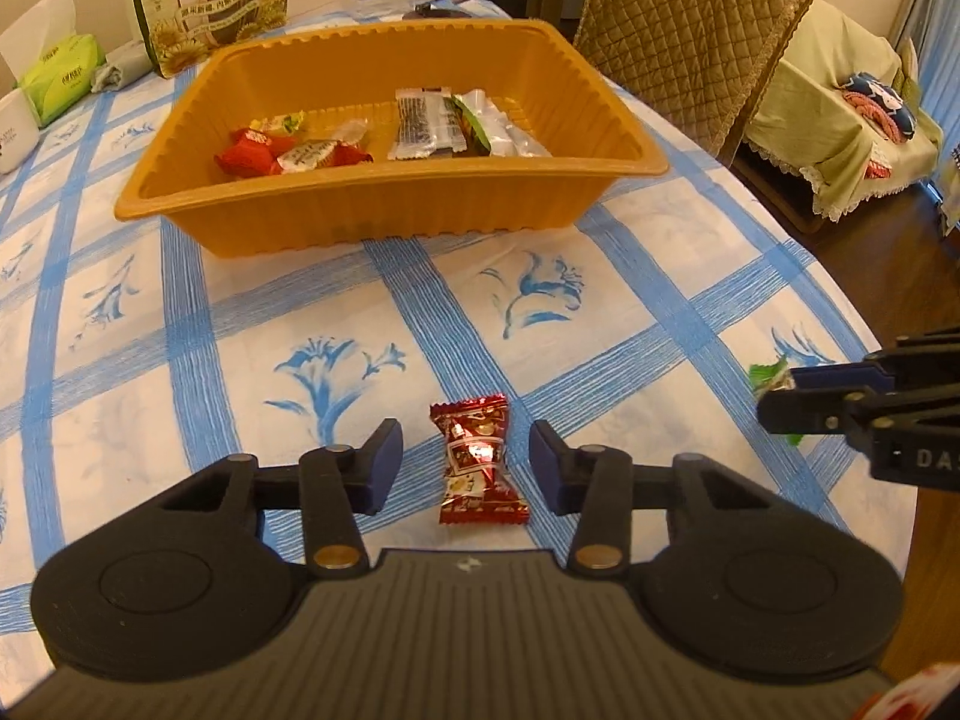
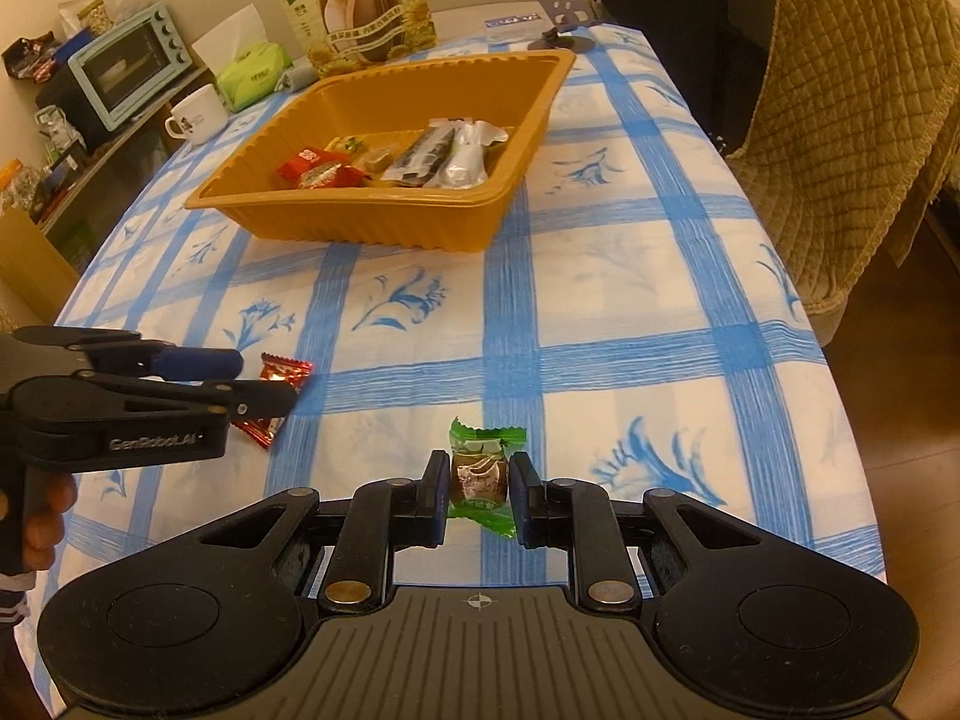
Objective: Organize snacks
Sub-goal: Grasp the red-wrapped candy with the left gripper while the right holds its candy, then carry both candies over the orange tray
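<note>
— What sits in the tray ahead of you?

— The orange tray (image 1: 384, 222) stands well beyond my jaws on the blue-checked tablecloth (image 1: 210, 372). Inside, toward its left, lies a cluster of small sweets (image 1: 282, 153) in red, yellow and pale wrappers. Toward its right lie longer packets (image 1: 456, 123), clear and silver, one with a green edge. The two groups lie apart on the tray floor.

— And what is nearest to you?

— A red-wrapped candy (image 1: 477, 462) lies flat on the cloth, right between the fingers of my left gripper (image 1: 465, 456). My jaws there stand spread, a gap on either side of the wrapper; neither pad touches it. My right gripper (image 2: 478, 483) pinches a green-wrapped candy (image 2: 483, 471), both pads pressing its brown middle while the green ends stick out ahead and behind.

— How are you posed?

— Both grippers tilt down toward the table. From the right wrist's view my left one comes in from the left edge, low over the red candy, with fingers (image 2: 42, 516) of the person's hand wrapped round its handle. From the left wrist's view my right one reaches in from the right edge, green wrapper showing at its tips.

— Beyond the tray?

— A sunflower-seed bag (image 2: 354, 6), a green tissue pack (image 2: 252, 75) and a white mug (image 2: 195, 114).
</note>
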`<state>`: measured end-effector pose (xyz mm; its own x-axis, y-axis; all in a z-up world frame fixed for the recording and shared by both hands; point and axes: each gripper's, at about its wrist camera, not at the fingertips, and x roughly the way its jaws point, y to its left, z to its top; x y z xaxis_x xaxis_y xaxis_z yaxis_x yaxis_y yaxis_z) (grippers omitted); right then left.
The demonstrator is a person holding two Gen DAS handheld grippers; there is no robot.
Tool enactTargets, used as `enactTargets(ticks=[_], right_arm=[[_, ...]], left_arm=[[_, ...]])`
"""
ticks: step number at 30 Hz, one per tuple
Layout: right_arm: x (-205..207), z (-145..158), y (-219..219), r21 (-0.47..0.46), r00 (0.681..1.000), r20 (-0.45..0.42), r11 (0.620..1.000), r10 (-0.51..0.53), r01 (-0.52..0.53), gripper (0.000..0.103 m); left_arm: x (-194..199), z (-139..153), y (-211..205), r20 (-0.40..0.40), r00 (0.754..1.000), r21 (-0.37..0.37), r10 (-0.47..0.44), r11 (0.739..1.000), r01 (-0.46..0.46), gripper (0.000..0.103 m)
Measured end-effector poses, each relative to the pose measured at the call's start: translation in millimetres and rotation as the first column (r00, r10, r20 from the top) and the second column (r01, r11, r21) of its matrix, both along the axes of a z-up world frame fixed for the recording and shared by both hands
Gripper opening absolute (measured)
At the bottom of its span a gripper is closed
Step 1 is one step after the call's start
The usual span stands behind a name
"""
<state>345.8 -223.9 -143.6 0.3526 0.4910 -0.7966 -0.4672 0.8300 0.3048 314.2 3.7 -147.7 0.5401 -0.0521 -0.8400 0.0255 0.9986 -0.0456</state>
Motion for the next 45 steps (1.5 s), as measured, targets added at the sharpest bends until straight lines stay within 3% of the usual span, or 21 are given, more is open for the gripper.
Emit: enactTargets(ticks=[7,17,33,45], right_arm=[[2.6,1.6,-11.0,0.007,1.000,-0.001,1.000,-0.006,0.006,0.021],[3.1,4.4,-9.6,0.027,1.000,0.006,1.000,0.013,-0.013,0.021],[-1.4,15.3,10.4,0.076,0.997,0.015,0.994,0.072,-0.073,0.021],[23.4,44.1,32.0,0.113,0.989,0.104,0.987,0.102,-0.114,0.021]], left_arm=[[2.9,-5.1,-3.0,-0.005,1.000,0.010,0.010,1.000,-0.010,0.020],[-9.7,5.8,-2.9,0.008,1.000,0.001,0.021,1.000,-0.021,0.018],[-49.6,61.3,34.9,0.106,0.984,-0.043,0.145,0.989,-0.141,0.018],[-27.9,99.5,56.5,0.203,0.970,-0.008,0.137,0.990,-0.138,0.018]])
